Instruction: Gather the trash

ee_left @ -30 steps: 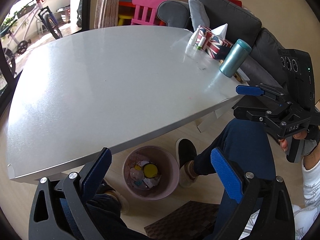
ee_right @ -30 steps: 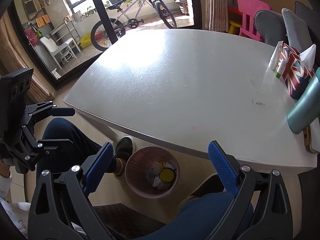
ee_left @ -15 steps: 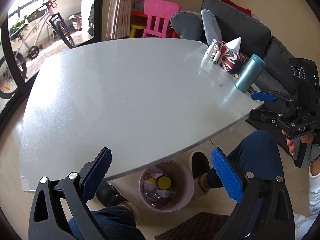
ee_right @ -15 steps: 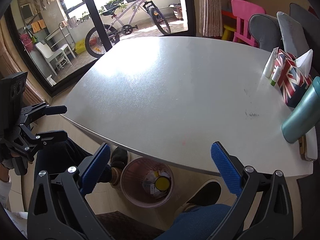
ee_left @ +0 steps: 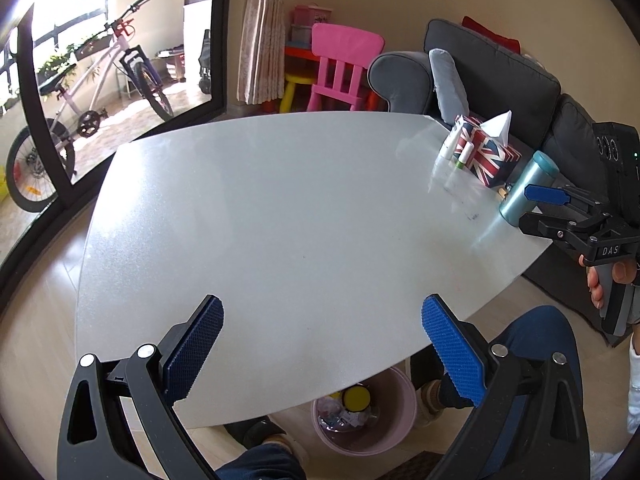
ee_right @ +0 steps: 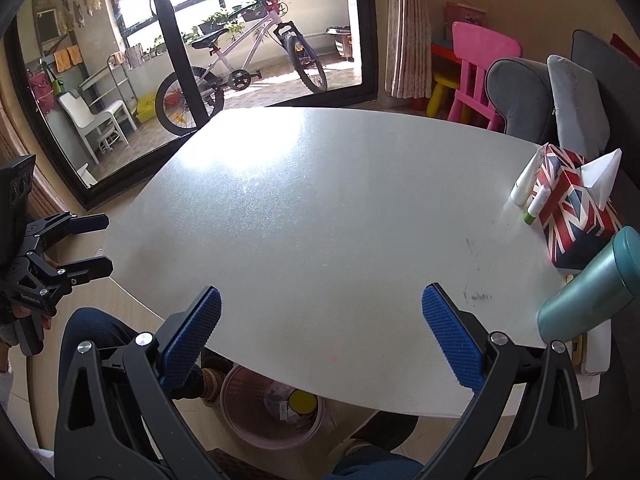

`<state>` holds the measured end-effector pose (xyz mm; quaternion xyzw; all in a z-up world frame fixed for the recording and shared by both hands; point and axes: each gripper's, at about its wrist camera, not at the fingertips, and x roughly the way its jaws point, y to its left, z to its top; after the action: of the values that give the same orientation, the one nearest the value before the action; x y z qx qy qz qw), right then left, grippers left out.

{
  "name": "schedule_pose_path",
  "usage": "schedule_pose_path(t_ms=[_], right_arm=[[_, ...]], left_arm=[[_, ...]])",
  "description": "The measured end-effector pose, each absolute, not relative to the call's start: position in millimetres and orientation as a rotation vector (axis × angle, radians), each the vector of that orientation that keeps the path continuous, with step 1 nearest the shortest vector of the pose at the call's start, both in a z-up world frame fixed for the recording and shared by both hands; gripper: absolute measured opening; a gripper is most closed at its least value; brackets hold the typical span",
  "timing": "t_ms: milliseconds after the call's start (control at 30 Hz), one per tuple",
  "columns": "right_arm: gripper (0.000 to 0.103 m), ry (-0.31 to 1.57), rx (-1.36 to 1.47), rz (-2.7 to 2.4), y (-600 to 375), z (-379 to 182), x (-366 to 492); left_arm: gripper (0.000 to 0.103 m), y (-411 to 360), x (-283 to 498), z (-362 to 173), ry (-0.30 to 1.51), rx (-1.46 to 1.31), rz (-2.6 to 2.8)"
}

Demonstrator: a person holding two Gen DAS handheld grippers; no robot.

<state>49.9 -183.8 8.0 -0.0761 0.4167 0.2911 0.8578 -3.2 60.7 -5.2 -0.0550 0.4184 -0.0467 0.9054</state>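
A: left gripper [ee_left: 322, 322] state?
B: jaws spread wide, blue pads [ee_left: 194, 350] far apart, nothing between them, hanging over the near edge of the white table [ee_left: 280, 208]

A: right gripper [ee_right: 320, 316]?
B: same, wide open and empty, over the near table edge. From the left wrist view it also shows at the right side, held by a hand [ee_left: 608, 284], fingers apart there too

A: trash?
B: in the pink bin [ee_left: 396, 436] on the floor under the near table edge, between the person's feet. Yellow round lid-like thing [ee_left: 357, 396] plus crumpled wrappers inside, can't tell exactly what they are. From the right wrist view the bin [ee_right: 248, 432] sits below and between the fingers, part hidden by the tabletop

A: anything on the table?
B: only along the right edge: union-jack tissue box [ee_right: 568, 216] with a tissue sticking up, two small white tubes [ee_right: 528, 184] leaning on it, teal tumbler [ee_right: 592, 284] nearer the camera, just beside the box. Rest of the top is bare, some dark scuff marks [ee_right: 476, 296] near the tumbler

A: background?
B: bicycle [ee_right: 240, 64] behind the glass door, pink kid chair [ee_left: 344, 68], dark grey sofa [ee_left: 504, 76] behind the table
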Motion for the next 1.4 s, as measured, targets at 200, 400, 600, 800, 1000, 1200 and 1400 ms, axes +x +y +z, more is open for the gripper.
schedule_pose_path(t_ms=[200,400,600,800,1000,1200,1400], right_arm=[[0.099,0.846,-0.166,0.619,-179.2,19.3,58.6],[0.099,0.835,-0.168,0.628,-177.6,21.6,61.8],[0.099,0.832,-0.163,0.633,-177.7,21.9,65.4],[0.099,0.830,-0.165,0.638,-177.4,21.7,66.7],[0.099,0.828,-0.168,0.642,-177.0,21.3,68.1],[0.099,0.828,-0.176,0.641,-176.1,21.3,69.1],[0.099,0.829,-0.177,0.641,-176.0,21.3,69.2]], left_arm=[[0.096,65.9,7.5,4.2,0.851,-0.083,-0.077],[0.096,72.0,11.4,9.4,0.841,-0.100,-0.077],[0.097,70.4,14.5,11.9,0.842,-0.089,-0.059],[0.097,69.3,17.0,12.3,0.848,-0.083,-0.045],[0.097,66.5,14.7,13.6,0.838,-0.067,-0.019],[0.097,69.1,15.7,16.0,0.835,-0.085,-0.019],[0.097,71.0,17.5,16.2,0.842,-0.082,-0.014]])
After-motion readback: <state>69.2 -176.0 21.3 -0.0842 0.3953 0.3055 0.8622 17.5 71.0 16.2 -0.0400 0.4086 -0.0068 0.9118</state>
